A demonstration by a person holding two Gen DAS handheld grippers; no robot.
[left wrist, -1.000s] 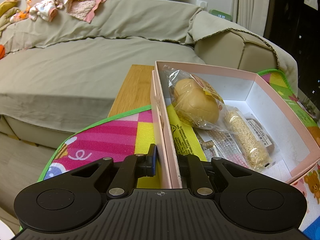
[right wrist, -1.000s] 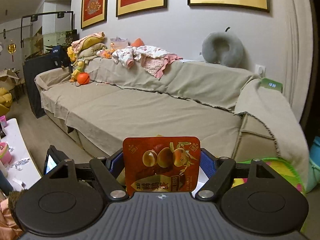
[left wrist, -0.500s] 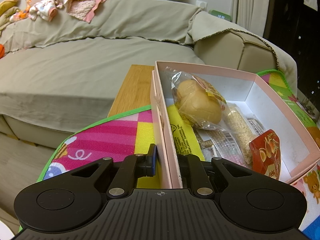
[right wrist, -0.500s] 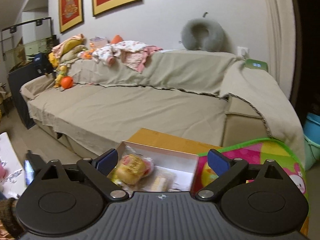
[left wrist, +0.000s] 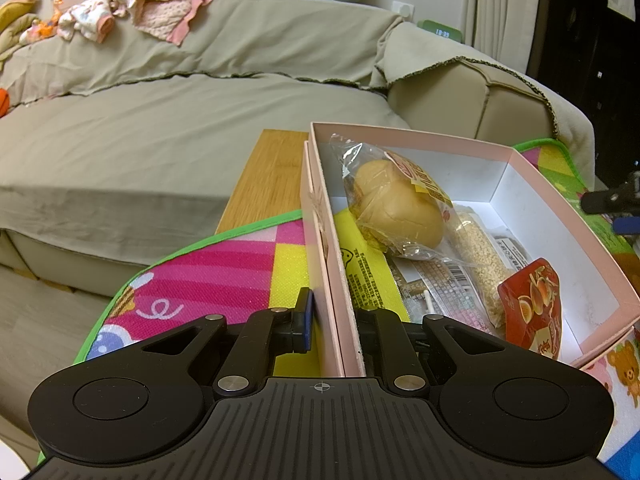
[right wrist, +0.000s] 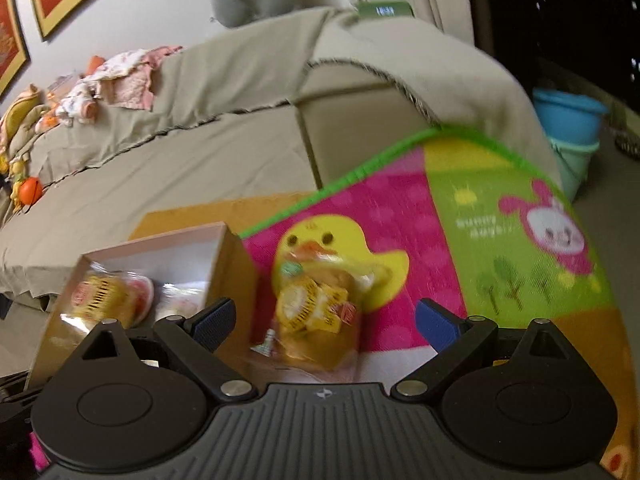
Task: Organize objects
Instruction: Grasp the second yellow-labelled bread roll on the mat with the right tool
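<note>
Moved: red packet (left wrist: 534, 308) now lies in pink box (left wrist: 472, 148), near right corner.
Right gripper (right wrist: 326, 320): jaws just opened, wide over a wrapped bun (right wrist: 316, 320) on the mat (right wrist: 500, 220).
Left gripper (left wrist: 334, 316): jaws clamp the box's left wall.

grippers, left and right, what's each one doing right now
left gripper: shut on the pink box wall.
right gripper: open, holding nothing, above the bread packet.

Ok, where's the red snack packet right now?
In the left wrist view, the red snack packet stands inside the pink box, at its near right corner beside the sesame bar.
</note>
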